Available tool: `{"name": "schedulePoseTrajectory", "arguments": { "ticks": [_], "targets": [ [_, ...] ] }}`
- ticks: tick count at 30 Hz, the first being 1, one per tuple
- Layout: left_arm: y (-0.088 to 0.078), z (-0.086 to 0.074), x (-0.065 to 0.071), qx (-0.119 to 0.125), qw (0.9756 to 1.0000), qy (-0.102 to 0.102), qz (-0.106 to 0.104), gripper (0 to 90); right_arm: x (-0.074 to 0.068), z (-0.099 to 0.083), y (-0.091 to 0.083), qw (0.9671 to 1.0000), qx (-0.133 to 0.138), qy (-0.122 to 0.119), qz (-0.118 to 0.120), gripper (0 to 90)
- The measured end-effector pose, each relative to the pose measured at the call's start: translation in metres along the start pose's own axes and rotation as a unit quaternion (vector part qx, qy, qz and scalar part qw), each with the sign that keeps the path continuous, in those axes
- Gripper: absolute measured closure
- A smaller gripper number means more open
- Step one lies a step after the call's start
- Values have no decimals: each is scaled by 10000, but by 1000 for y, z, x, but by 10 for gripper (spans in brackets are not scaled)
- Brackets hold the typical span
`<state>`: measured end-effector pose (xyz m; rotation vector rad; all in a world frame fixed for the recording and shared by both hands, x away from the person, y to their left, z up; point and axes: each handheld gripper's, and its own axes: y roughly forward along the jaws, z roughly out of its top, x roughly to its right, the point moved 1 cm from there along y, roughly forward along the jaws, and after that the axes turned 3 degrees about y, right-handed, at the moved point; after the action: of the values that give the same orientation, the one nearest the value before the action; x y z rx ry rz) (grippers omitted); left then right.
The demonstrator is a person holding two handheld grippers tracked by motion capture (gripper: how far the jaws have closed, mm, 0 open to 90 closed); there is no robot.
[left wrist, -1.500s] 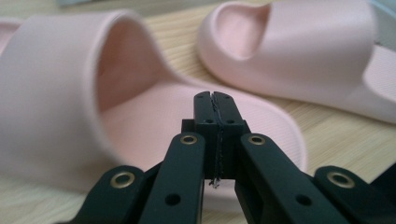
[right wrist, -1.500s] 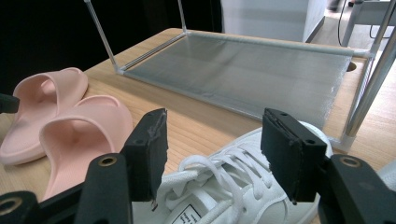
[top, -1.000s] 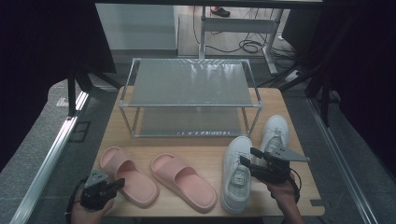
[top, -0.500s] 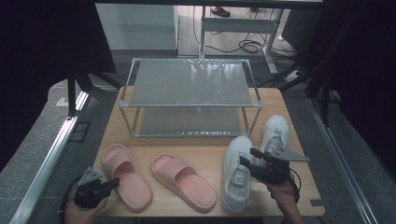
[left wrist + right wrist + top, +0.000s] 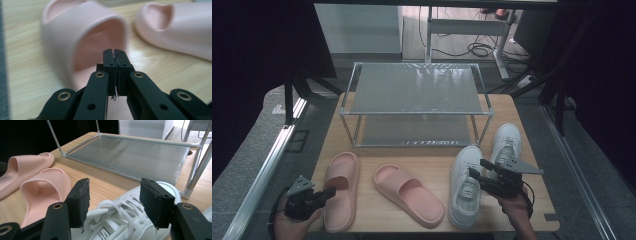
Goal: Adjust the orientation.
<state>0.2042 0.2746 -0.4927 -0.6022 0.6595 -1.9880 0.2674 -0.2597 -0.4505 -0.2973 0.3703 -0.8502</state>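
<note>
Two pink slippers lie at the table's front left: the left slipper (image 5: 341, 192) (image 5: 80, 35) and the right slipper (image 5: 409, 194) (image 5: 175, 27). My left gripper (image 5: 331, 192) (image 5: 115, 53) is shut with nothing between its pads. Its tips sit at the left slipper's left edge, just behind the strap; I cannot tell whether they touch it. A white sneaker (image 5: 466, 186) (image 5: 125, 222) lies at the front right, a second sneaker (image 5: 507, 141) behind it. My right gripper (image 5: 476, 169) (image 5: 113, 202) is open, one pad on each side above the near sneaker's laces.
A two-tier metal shoe rack (image 5: 414, 97) (image 5: 140, 155) stands at the back of the wooden table (image 5: 512, 112), both shelves bare. Beyond the table are a dark floor, a desk frame and cables (image 5: 472, 47). Bare wood shows between the slippers and the rack.
The left slipper's heel has swung to the left, so it now lies straighter along the table. My left gripper has shifted slightly left with it. The right gripper has not moved.
</note>
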Motion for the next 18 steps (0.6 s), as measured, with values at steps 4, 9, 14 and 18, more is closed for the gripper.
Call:
{"name": "schedulePoseTrajectory", "arguments": {
  "ticks": [4,9,14,18],
  "targets": [
    [7,9,20,10,9995,223,-203,886,0,0,-1,10000,16,-9,-4,419],
    [18,17,29,7,9992,282,-279,887,0,0,-1,10000,2,-8,3,419],
    [11,28,16,204,9995,193,-133,889,2,0,-2,10000,18,26,-24,419],
    [0,39,-10,388,9991,26,156,893,2,-1,-2,10000,28,28,-31,420]
  ]
}}
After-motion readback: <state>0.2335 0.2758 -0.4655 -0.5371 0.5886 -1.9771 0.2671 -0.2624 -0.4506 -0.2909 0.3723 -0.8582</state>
